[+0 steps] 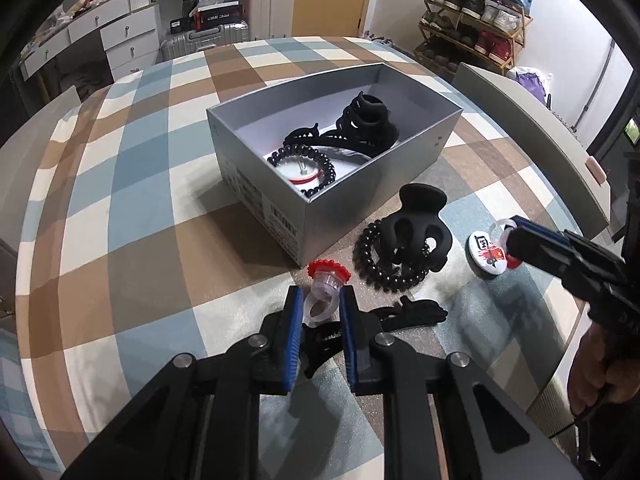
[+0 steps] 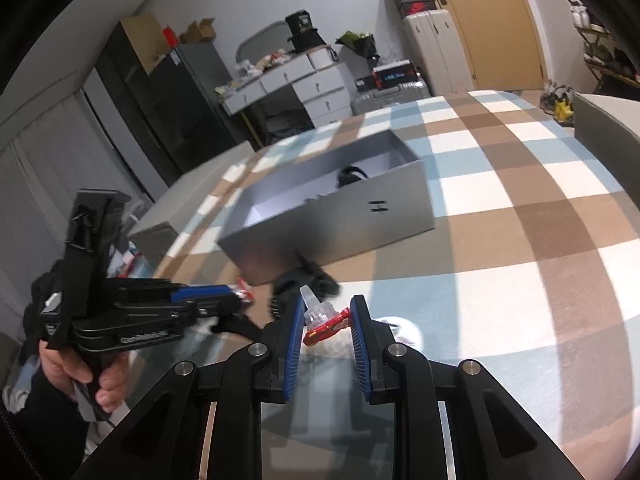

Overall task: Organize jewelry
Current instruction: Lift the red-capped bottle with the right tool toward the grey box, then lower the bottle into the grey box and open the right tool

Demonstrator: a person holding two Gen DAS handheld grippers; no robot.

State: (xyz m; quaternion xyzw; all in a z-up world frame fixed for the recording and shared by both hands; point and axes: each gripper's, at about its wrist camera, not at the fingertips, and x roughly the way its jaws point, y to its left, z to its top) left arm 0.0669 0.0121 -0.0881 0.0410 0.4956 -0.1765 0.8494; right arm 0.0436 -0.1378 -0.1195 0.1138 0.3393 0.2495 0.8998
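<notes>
**Both grippers hold toy rings; slips are the risk**

Nearest, the left gripper [image 1: 319, 309] is clamped narrow on a clear toy ring with a red top [image 1: 326, 285]. At three o'clock, the right gripper [image 2: 325, 312] pinches a second red-topped ring [image 2: 326, 320]. Either smooth band could squirt out if tilted or jolted during the carry.

On the checked cloth [image 1: 140, 240]: one coil hair tie [image 1: 378, 268], one claw clip [image 1: 420, 232], one badge [image 1: 489, 254], one flat black clip [image 1: 416, 312]. At twelve o'clock, the grey box [image 1: 280, 184] already holds several pieces.
</notes>
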